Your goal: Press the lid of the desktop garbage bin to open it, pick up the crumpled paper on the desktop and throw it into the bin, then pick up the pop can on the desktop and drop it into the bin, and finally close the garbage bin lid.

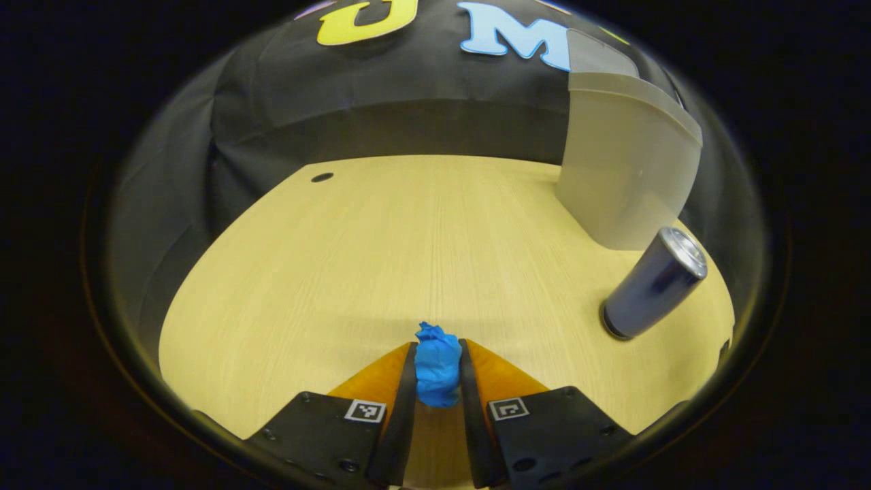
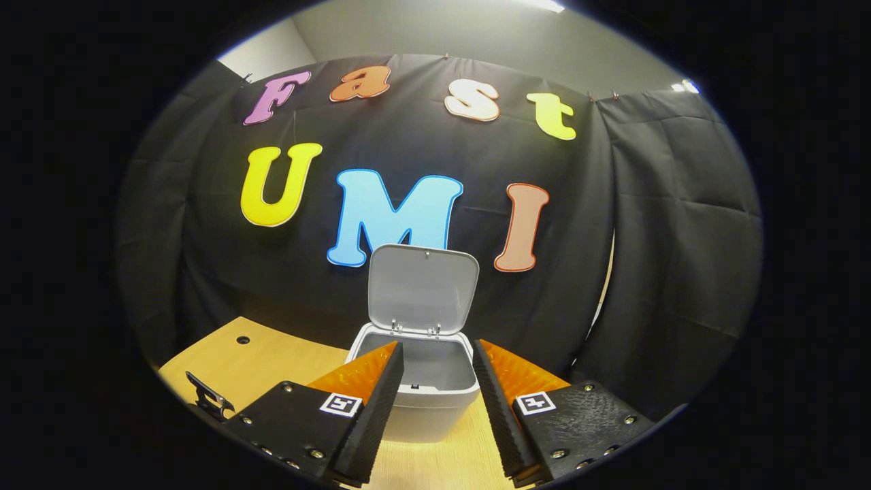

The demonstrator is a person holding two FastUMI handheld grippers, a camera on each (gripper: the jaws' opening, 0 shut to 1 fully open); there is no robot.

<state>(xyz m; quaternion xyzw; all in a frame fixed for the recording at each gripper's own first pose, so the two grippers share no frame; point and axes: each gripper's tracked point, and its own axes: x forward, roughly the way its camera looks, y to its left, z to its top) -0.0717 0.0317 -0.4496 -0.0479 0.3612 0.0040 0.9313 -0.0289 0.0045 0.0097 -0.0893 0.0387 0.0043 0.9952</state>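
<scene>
Desktop garbage bin (image 2: 422,381): lid (image 2: 422,289) raised upright. Pop can (image 1: 653,282): standing just in front of the bin. Left gripper (image 1: 439,371): pinching blue crumpled paper (image 1: 437,366); bin lies forward-right. Right gripper (image 2: 439,395): spread, empty, facing the bin.

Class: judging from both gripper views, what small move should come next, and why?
Probably lift the left gripper and carry the crumpled paper toward the bin: both fingers already press on the paper, and the lid stands open.

Likely recording booth: black cloth wall (image 2: 680,224), bare wooden desktop (image 1: 381,252).
</scene>
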